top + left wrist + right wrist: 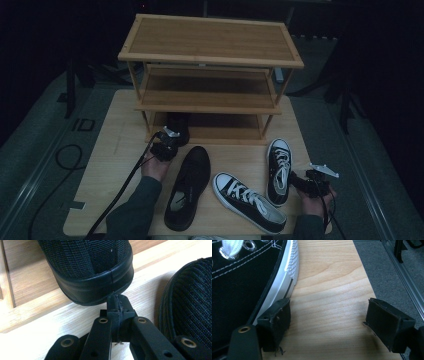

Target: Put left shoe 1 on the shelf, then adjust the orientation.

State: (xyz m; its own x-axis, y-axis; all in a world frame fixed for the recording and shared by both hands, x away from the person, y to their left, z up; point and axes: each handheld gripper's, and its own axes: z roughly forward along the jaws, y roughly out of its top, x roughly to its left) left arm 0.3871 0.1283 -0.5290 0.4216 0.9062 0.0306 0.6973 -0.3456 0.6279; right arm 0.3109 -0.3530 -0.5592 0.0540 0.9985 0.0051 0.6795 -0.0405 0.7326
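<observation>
A bamboo shoe rack (210,55) with three shelves stands at the back of the wooden table (115,150). One black shoe (178,125) (92,270) rests on the bottom shelf at its left end, heel toward me. My left gripper (170,142) (117,302) is shut with nothing between its jaws, and its tips sit right against that heel. Its mate (189,187) (190,307) lies on the table beside it. My right gripper (296,180) (330,322) is open on the table, with its left pad (275,322) beside the sole of a black-and-white sneaker (278,170) (244,277).
A second black-and-white sneaker (248,201) lies slanted near the table's front edge. The two upper shelves hold nothing. Grey carpet (387,267) and a metal rail run past the table's right edge. A cable (120,195) trails from the left gripper.
</observation>
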